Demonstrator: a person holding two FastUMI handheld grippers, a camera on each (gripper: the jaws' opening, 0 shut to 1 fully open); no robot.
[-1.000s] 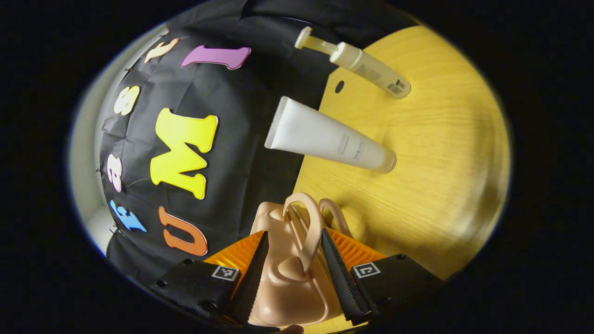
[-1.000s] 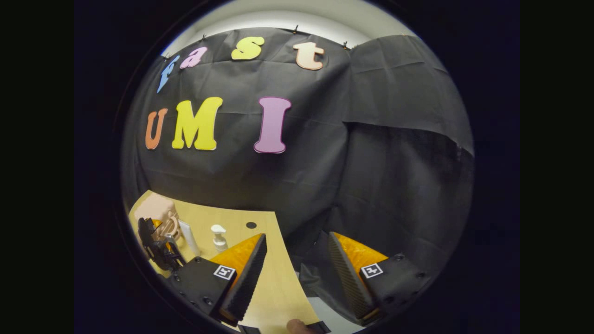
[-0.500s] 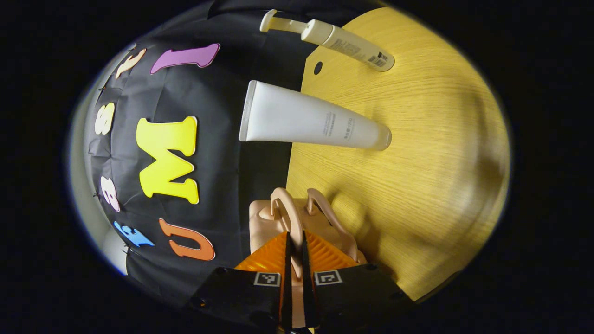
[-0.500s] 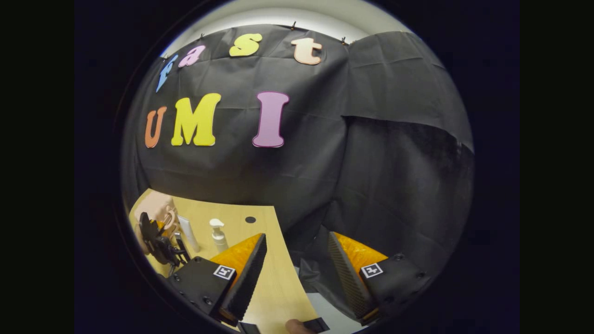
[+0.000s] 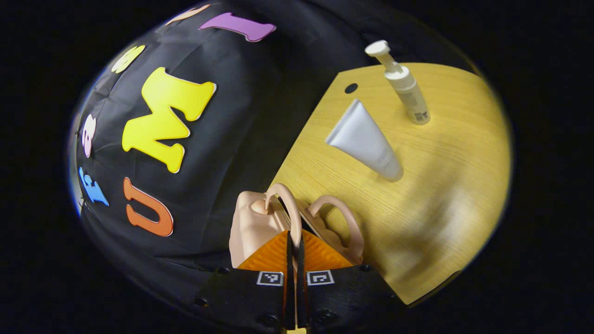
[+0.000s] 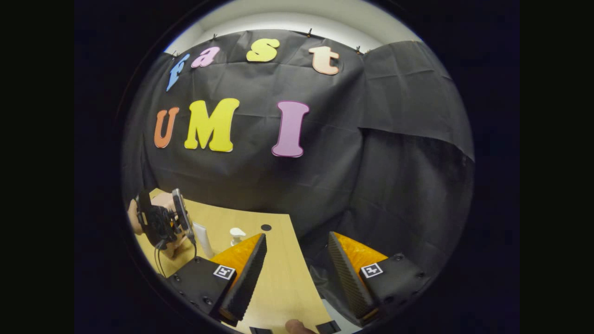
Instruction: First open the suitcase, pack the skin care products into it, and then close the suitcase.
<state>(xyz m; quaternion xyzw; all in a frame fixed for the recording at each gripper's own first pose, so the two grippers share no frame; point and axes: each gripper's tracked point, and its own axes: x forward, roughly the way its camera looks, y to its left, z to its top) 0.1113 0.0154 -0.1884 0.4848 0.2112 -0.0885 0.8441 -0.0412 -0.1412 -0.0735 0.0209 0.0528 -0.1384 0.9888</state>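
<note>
Clamping a suitcase [image 5: 253, 222] handle [image 5: 287, 211], left gripper [image 5: 293, 248] tilts sideways.

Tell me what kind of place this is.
Probably a staged recording booth, not a real home: black cloth wall behind a bare wooden table, with only a small pink suitcase, a white tube and a pump bottle laid out.

A light wooden table [image 5: 445, 195] with a small round hole [image 5: 351, 88] is set against the black cloth wall [image 6: 394, 185] (a pale wall [image 6: 297, 21] is seen above).
</note>
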